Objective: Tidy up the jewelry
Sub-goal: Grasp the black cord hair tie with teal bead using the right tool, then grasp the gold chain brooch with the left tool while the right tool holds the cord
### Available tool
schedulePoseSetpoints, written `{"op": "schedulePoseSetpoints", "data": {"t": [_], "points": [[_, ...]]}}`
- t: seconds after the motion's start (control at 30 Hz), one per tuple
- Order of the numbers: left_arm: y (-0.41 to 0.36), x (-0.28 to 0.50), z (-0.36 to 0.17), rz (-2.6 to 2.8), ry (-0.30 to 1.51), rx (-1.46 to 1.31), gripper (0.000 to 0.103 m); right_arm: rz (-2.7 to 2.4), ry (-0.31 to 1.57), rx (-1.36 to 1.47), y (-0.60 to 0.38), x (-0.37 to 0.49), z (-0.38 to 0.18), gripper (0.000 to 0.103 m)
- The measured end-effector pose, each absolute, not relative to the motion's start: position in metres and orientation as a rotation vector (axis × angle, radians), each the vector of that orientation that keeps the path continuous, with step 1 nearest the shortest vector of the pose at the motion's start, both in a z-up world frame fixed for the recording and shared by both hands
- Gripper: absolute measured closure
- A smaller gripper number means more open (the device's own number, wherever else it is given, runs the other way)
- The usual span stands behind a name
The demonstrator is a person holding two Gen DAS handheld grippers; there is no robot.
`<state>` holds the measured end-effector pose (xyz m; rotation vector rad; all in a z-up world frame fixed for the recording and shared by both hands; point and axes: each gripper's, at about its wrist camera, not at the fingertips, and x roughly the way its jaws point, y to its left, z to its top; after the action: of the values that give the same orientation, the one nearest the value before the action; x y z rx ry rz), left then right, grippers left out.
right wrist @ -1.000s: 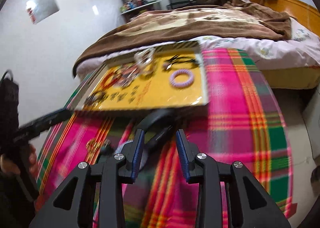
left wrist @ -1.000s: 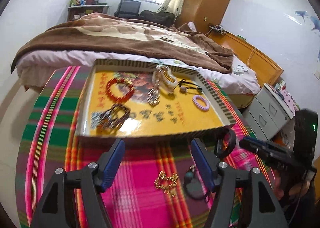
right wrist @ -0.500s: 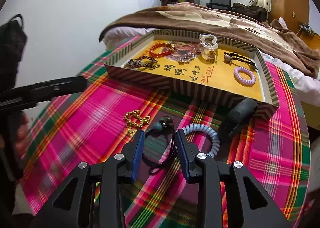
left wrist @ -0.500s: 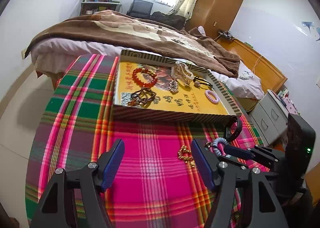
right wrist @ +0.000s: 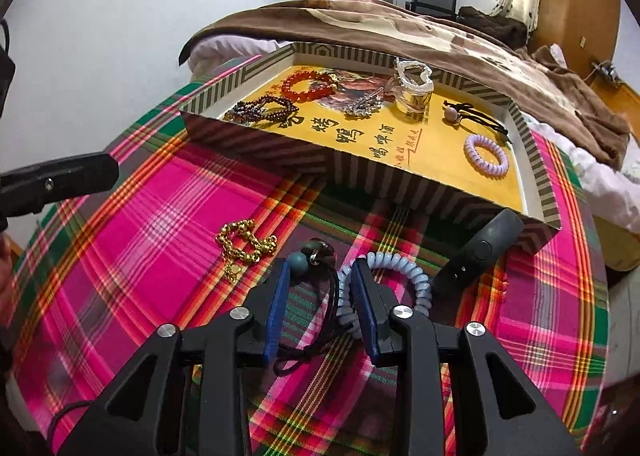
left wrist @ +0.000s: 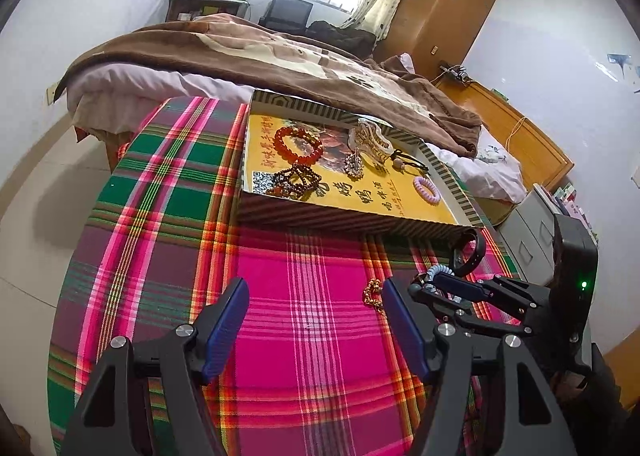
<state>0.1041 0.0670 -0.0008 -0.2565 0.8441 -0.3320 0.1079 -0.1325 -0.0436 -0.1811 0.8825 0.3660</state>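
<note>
The right claw [right wrist: 320, 288], jaws just narrowed, straddles the black cord [right wrist: 330, 296] near the striped tray [right wrist: 400, 183]. Light, limp: to be pinched mid-strand. The left claw [left wrist: 316, 324] stands wide, empty.

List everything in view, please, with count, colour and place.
box: 1, striped, on tablecloth
red bracelet: 1, in box
brown bracelet: 1, in box
silver ornament: 1, in box
clear bangle: 1, in box
lilac coil: 1, in box
black beaded cord: 1, in box
gold chain: 1, on tablecloth
teal-bead cord: 1, black, between right jaws
blue coil: 1, on tablecloth
black wristband: 1, beside box
left gripper: 1, open
right gripper: 1, jaws just closing, not gripping
</note>
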Motion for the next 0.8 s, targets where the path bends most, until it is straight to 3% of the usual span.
{"op": "schedulePoseSetpoints", "data": {"t": [0.1, 0.17, 0.8], "points": [[0.067, 0.105, -0.002, -0.331, 0.847, -0.258, 0.035, 0.345, 0.875, -0.192, -0.134, 0.107, -0.043, 0.092], [0.067, 0.105, -0.003, -0.329, 0.851, -0.259, 0.035, 0.346, 0.875, -0.179, -0.137, 0.106, -0.042, 0.096], [0.038, 0.113, -0.021, -0.366, 0.915, -0.212, 0.034, 0.388, 0.743, -0.006, -0.170, 0.071, -0.003, 0.100]]}}
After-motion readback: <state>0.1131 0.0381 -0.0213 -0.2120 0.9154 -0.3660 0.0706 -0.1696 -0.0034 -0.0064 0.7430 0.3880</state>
